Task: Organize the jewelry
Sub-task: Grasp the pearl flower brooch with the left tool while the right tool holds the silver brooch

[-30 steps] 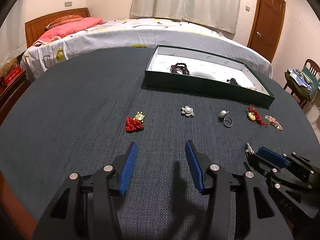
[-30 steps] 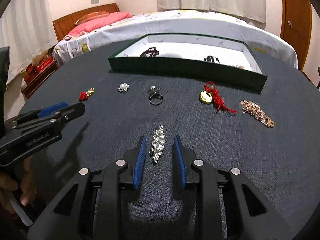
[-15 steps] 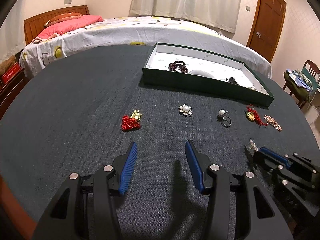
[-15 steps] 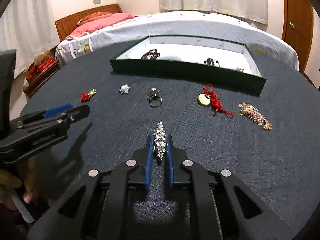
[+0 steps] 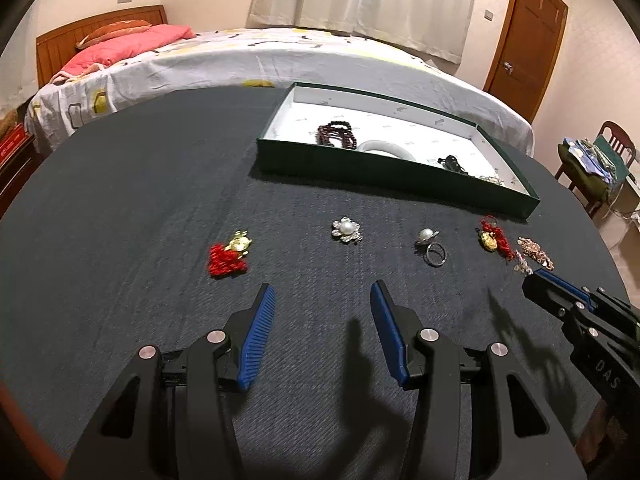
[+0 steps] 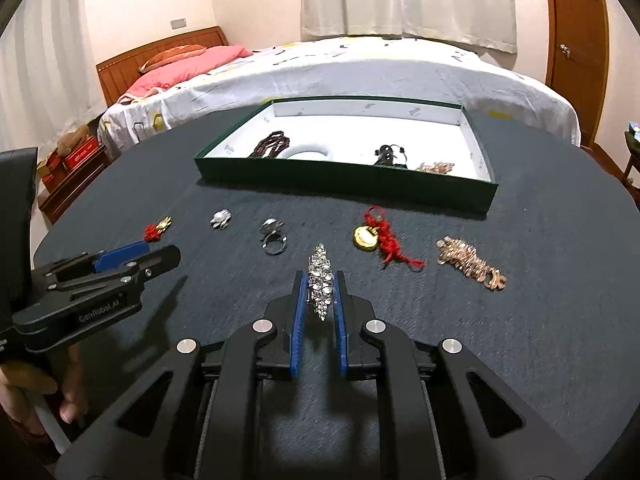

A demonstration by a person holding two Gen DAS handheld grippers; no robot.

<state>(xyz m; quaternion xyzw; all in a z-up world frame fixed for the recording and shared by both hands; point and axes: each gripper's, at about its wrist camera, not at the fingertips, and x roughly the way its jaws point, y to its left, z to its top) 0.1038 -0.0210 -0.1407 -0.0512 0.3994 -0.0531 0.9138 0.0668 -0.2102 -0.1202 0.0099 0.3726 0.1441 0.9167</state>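
Green-walled box (image 6: 344, 184), white-lined, lies well ahead of both sets of jaws (it already holds several pieces). Right gripper (image 6: 319, 280), jaws nearly closed, pinches the crystal brooch (image 6: 320, 280) lengthwise above the cloth; carry it level, releasing only inside. Left gripper (image 5: 322, 300) hangs wide open and empty, the pearl brooch (image 5: 346, 231) just ahead.

Six pieces (image 6: 319, 280) out; perhaps four boxed (image 6: 344, 182).

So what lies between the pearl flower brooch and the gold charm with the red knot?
The pearl ring lies between the pearl flower brooch and the gold charm; both wrist views show it.
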